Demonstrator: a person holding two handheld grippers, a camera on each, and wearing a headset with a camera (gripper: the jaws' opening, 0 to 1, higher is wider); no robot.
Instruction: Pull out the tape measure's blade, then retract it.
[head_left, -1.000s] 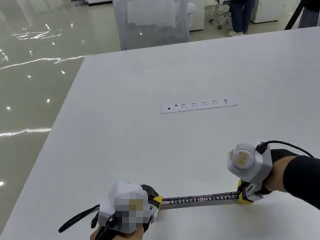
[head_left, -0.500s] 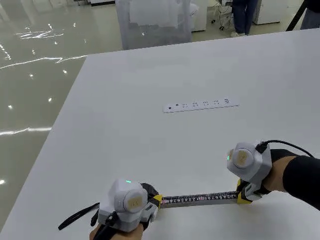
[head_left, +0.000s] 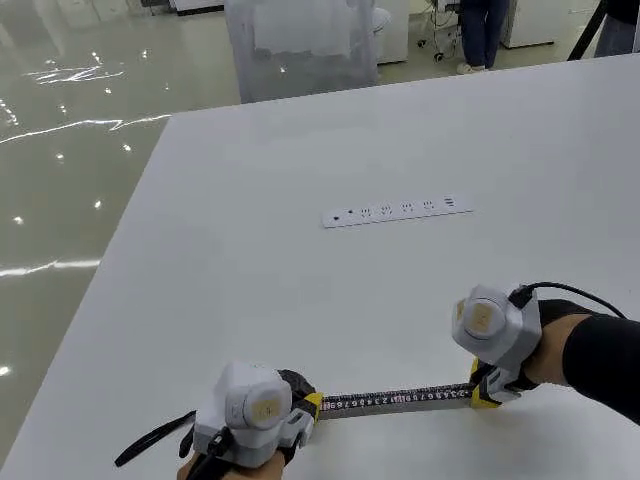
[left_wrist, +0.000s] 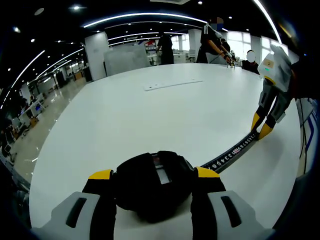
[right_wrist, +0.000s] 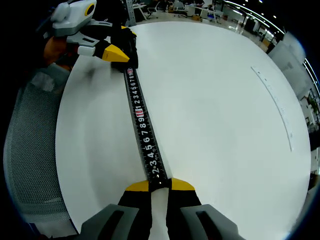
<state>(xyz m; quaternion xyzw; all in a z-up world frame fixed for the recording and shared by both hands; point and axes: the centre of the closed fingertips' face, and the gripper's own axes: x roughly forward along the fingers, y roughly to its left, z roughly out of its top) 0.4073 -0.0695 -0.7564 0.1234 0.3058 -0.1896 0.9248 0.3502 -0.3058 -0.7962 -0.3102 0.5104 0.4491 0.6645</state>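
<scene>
The black tape measure case (left_wrist: 155, 182) sits clamped between the yellow-tipped fingers of my left gripper (head_left: 300, 405), at the table's near edge. Its black blade (head_left: 395, 400) with white numbers runs flat along the table to the right. My right gripper (head_left: 482, 392) is shut on the blade's end. In the right gripper view the blade (right_wrist: 142, 135) stretches from my right gripper (right_wrist: 160, 186) up to the left gripper (right_wrist: 107, 47) and the case. From the left gripper view the blade (left_wrist: 230, 155) leads to the right gripper (left_wrist: 262, 130).
A white power strip (head_left: 397, 211) lies flat mid-table, well beyond the grippers. The white table (head_left: 300, 250) has its left edge over a glossy floor. People stand past the far end. A mesh chair back (right_wrist: 30, 165) is at the left of the right gripper view.
The blade's pulled-out length looks about the same; both grippers hold their places with only a slight camera shift.
</scene>
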